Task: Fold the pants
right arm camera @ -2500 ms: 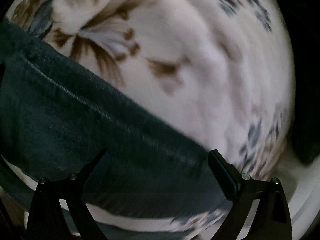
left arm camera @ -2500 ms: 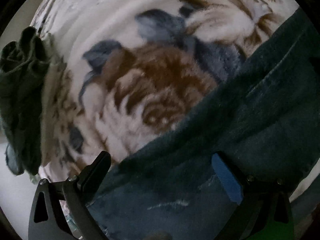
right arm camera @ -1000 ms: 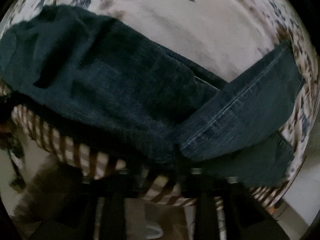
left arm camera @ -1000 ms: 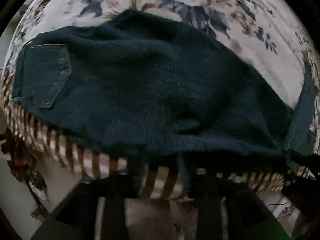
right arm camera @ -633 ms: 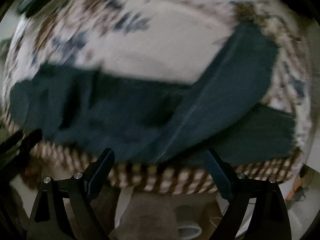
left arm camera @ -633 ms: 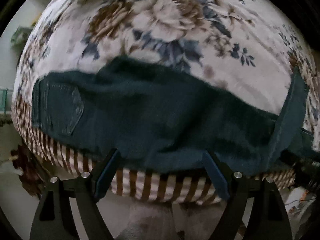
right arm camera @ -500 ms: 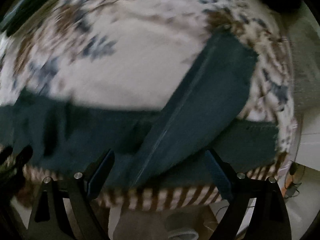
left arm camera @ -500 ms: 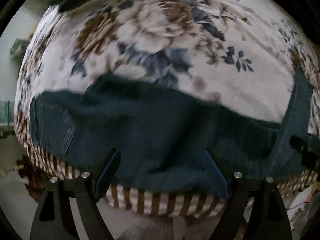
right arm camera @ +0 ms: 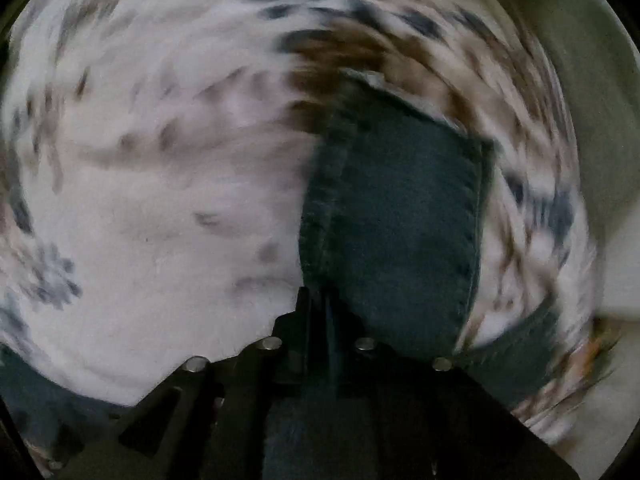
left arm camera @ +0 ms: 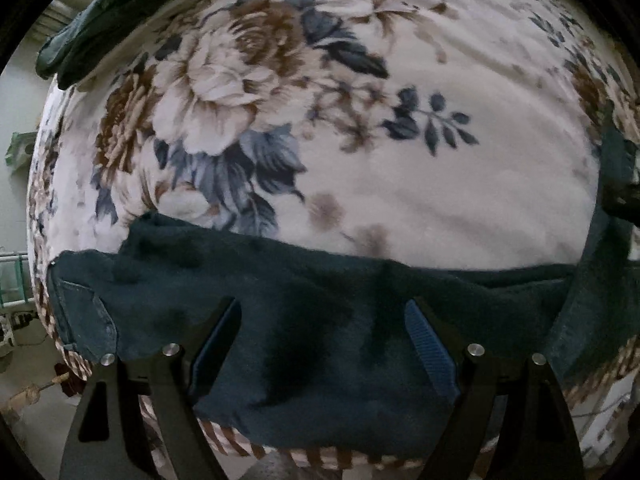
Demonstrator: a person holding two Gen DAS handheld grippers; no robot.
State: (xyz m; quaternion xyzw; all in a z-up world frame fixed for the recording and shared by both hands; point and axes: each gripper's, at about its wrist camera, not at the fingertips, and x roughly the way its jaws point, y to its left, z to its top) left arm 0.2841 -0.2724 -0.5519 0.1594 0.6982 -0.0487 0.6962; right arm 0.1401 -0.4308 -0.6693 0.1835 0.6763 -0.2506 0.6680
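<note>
Dark blue denim pants [left arm camera: 180, 272] lie along the near edge of a floral blanket [left arm camera: 440, 180], back pocket at the left end. My left gripper [left arm camera: 322, 308] hangs open over their middle, its blue pads clear of the cloth. One leg is folded up across the blanket at the far right of this view. In the blurred right wrist view that pant leg [right arm camera: 400, 220] runs up from my right gripper [right arm camera: 318, 296]. Its jaws are closed together on the leg's seamed edge.
A dark green garment [left arm camera: 112, 12] lies bunched at the blanket's far left corner. The striped blanket border [left arm camera: 224, 444] hangs over the near edge, with floor below. In the right wrist view, the blanket [right arm camera: 160, 200] ends at the right beside a pale wall [right arm camera: 580, 80].
My left gripper opened, let go of the pants and slid across the blanket. My right gripper rolled, travelled to the folded-up leg, opened wide and then shut on its edge.
</note>
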